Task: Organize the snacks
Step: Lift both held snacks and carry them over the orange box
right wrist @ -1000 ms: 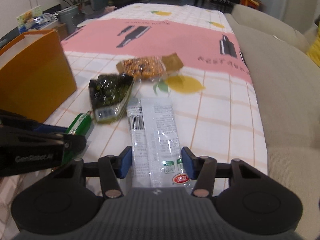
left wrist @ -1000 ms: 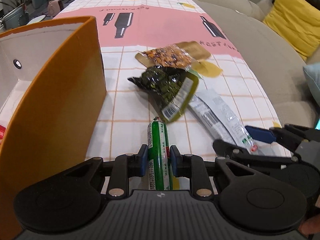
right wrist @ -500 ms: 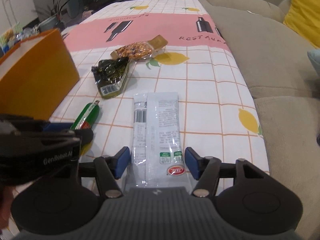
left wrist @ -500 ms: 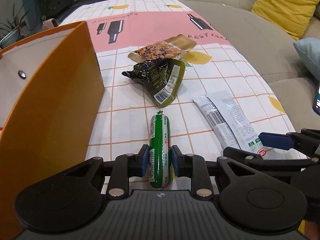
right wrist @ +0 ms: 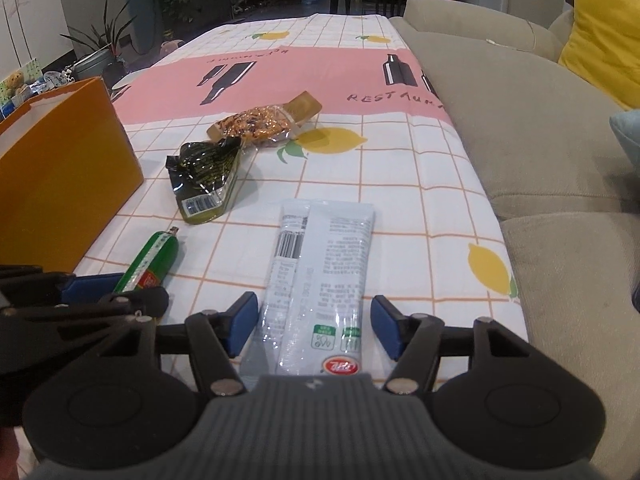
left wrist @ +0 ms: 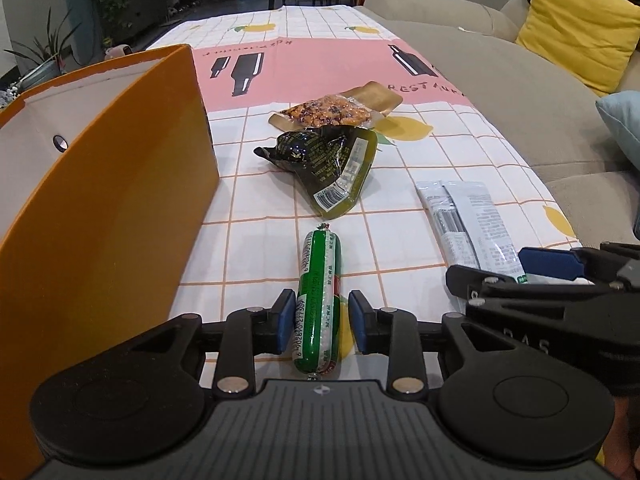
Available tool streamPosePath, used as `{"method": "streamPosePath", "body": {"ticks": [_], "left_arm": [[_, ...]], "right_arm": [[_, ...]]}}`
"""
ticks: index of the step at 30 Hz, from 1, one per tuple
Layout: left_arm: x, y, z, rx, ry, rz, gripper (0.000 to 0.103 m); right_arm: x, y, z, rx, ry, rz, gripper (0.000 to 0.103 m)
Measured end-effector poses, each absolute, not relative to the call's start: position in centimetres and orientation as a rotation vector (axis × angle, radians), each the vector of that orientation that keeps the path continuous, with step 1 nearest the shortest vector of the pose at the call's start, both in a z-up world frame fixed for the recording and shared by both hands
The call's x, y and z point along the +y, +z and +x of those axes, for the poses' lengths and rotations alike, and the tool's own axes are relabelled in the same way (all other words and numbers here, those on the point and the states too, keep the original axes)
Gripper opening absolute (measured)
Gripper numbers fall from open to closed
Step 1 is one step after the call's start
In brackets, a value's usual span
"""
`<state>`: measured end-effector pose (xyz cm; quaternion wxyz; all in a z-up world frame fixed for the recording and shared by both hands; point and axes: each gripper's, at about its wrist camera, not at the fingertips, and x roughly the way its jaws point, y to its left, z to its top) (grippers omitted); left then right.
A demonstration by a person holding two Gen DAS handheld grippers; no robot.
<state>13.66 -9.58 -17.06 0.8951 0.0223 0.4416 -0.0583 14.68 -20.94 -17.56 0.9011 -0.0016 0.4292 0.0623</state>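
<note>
A green sausage stick [left wrist: 318,300] lies on the tablecloth between the fingers of my left gripper [left wrist: 319,326], which is open with small gaps on both sides. It also shows in the right wrist view [right wrist: 150,260]. A silver-white snack packet [right wrist: 320,276] lies between the fingers of my right gripper [right wrist: 314,326], which is open wide around it. The packet also shows in the left wrist view [left wrist: 468,224]. A dark green pouch [left wrist: 332,164] and a clear bag of orange nuts [left wrist: 332,112] lie further ahead. An orange box [left wrist: 100,184] stands open on the left.
The table [right wrist: 400,168] has a checked lemon-print cloth with a pink band. A beige sofa [right wrist: 540,140] runs along its right edge, with a yellow cushion [left wrist: 580,20]. Potted plants [right wrist: 100,52] stand beyond the left edge.
Both grippers have drawn back along the table, so more of the sausage and the packet shows ahead. The left fingers have opened off the sausage; the right fingers have spread a little wider.
</note>
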Motion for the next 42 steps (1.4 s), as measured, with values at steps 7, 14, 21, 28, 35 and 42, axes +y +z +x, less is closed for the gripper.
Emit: {"method": "streamPosePath", "body": {"ticks": [7,14,21,28,35,42], "left_arm": [[-10.3,-17.2,13.5,0.868,-0.121,0.131,0.041],[-10.2,-17.2,13.6,0.860,-0.150,0.148,0.041],[-9.9,-17.1,13.4,0.874,-0.181,0.126,0.024],[-9.2,-15.9,13.2,0.864,-0.191,0.071,0.024],[-8.5,-12.9,12.9,0.825,-0.208,-0.025,0.024],[-6.7,-8.5,12.9,0.798,-0.218,-0.121,0.024]], "right_arm": [[-21.2,-17.8,15.4,0.873,0.135,-0.006,0.061],[-20.8,-17.9,15.4,0.863,0.144,-0.041,0.056],[-20.9,-17.6,15.2,0.881,0.144,-0.017,0.053],[-21.2,-17.1,14.8,0.909,0.135,0.020,0.051],[-21.3,-15.2,14.1,0.897,0.137,0.035,0.050],[-21.0,-11.7,12.4,0.845,0.141,0.093,0.050]]}}
